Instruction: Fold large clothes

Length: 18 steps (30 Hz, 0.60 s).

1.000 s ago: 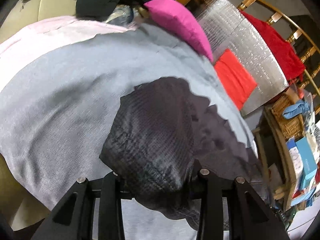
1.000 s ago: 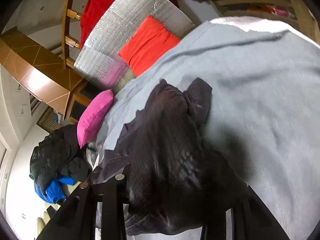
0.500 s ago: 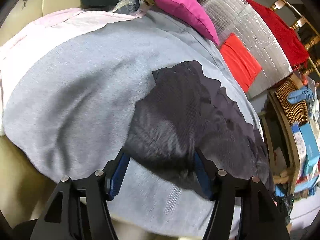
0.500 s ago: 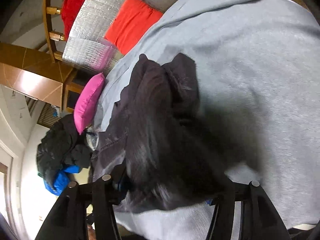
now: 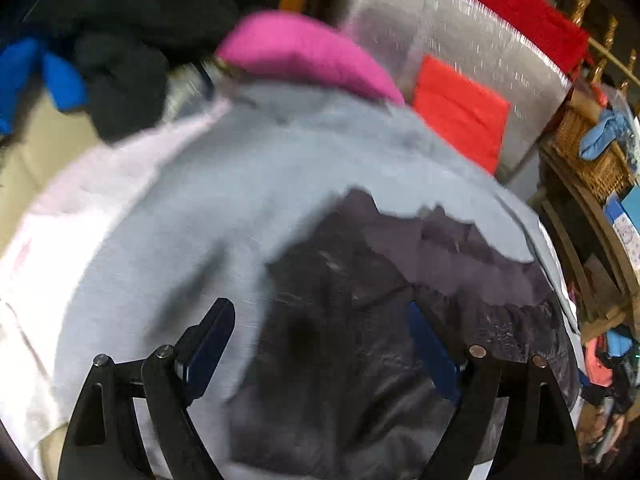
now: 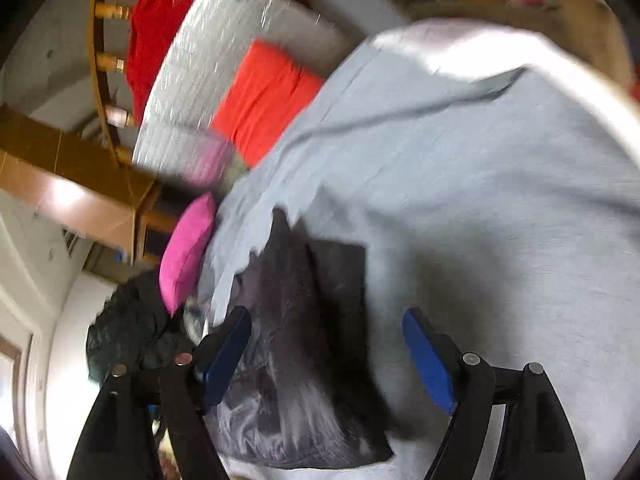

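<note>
The dark garment lay bunched on the grey sheet, filling the lower centre of both views. The left gripper and right gripper had just been opening; both stood wide, pads clear of the cloth between them.

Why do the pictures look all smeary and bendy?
Left wrist view: motion blur smears the pink pillow and grey sheet; the black garment shows faint shine. Right wrist view: blur streaks the silver mat, and glare whitens the sheet's far edge. Both views: the fisheye lens curves straight edges and darkens the corners.
</note>
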Tool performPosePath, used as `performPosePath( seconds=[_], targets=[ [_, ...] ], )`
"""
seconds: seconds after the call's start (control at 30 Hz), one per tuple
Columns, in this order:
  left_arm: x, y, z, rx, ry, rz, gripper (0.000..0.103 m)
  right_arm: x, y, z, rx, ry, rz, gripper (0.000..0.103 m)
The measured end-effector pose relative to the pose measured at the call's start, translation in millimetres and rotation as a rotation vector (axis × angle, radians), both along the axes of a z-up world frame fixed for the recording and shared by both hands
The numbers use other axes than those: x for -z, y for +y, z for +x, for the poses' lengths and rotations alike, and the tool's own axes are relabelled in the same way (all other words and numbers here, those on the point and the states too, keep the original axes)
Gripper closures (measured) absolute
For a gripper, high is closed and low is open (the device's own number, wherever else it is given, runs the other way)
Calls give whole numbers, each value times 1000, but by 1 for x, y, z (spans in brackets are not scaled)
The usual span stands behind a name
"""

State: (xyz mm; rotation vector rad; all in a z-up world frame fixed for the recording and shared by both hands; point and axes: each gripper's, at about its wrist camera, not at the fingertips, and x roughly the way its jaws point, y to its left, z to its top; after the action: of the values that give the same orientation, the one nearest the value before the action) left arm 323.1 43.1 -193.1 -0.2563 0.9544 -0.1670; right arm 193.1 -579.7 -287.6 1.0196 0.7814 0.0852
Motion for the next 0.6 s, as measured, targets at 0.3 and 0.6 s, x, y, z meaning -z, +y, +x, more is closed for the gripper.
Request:
performPosePath(
  seconds=[0.3, 0.6],
  targets=[
    [45, 12, 34, -48, 139, -77, 15, 26, 28, 55, -117, 89, -30, 22],
    [83, 8, 47, -46, 292, -152, 15, 46, 60, 95, -203, 161, -53, 11]
  ],
)
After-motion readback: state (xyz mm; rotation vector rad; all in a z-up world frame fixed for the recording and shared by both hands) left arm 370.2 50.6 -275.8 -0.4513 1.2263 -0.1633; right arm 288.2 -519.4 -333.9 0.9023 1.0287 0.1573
